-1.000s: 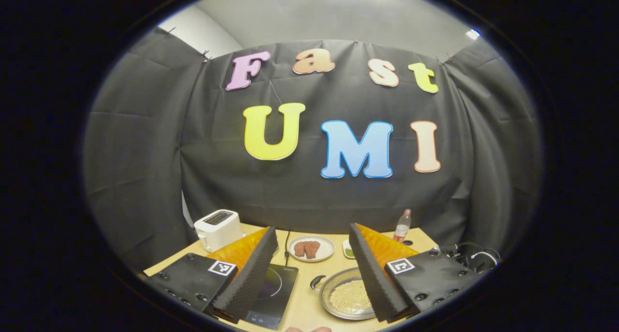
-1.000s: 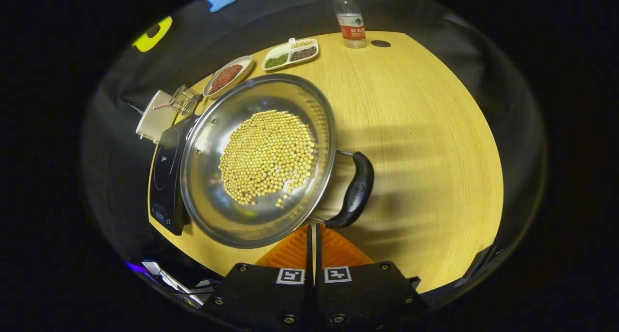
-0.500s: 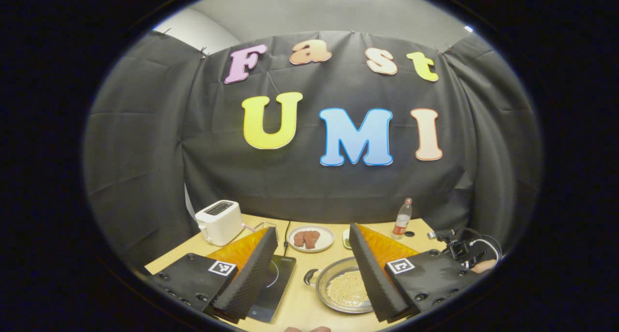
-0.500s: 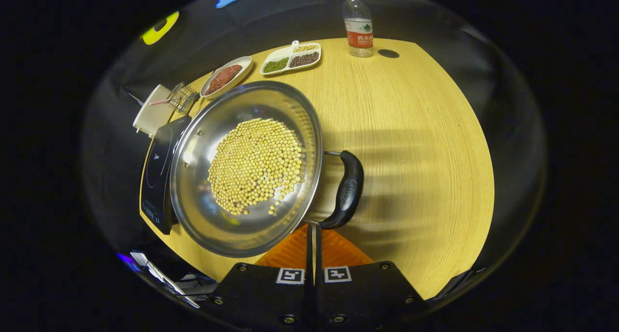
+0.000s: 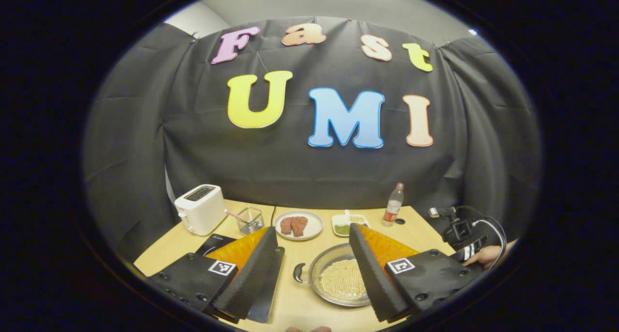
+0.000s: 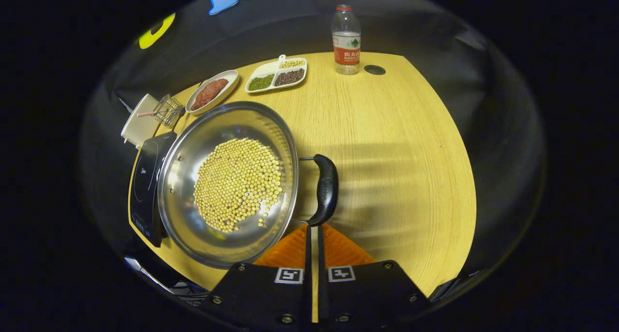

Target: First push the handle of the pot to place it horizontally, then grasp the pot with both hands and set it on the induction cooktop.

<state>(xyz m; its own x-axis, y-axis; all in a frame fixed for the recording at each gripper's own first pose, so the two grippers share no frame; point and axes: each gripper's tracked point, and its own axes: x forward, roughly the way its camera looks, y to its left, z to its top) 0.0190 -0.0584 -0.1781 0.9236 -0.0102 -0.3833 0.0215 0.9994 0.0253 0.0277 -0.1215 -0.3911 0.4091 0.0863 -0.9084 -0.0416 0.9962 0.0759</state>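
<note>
Closed right hand-held gripper [image 6: 313,235] at pot [image 6: 227,184] handle [image 6: 326,189]

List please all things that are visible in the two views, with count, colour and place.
pot: one, steel, yellow beans inside, on the table beside the cooktop
pot handles: two, black, one at each side
induction cooktop: one, black, left of the pot
toaster: one, white, far left corner
wire basket: one, clear, beside the toaster
plate: one, white, holding reddish food
divided dish: one, white, green and dark fillings
bottle: one, clear, red label, far edge
table: one, light wood
left gripper: black and orange, open
right gripper: fingers closed together, tips by the near handle
</note>
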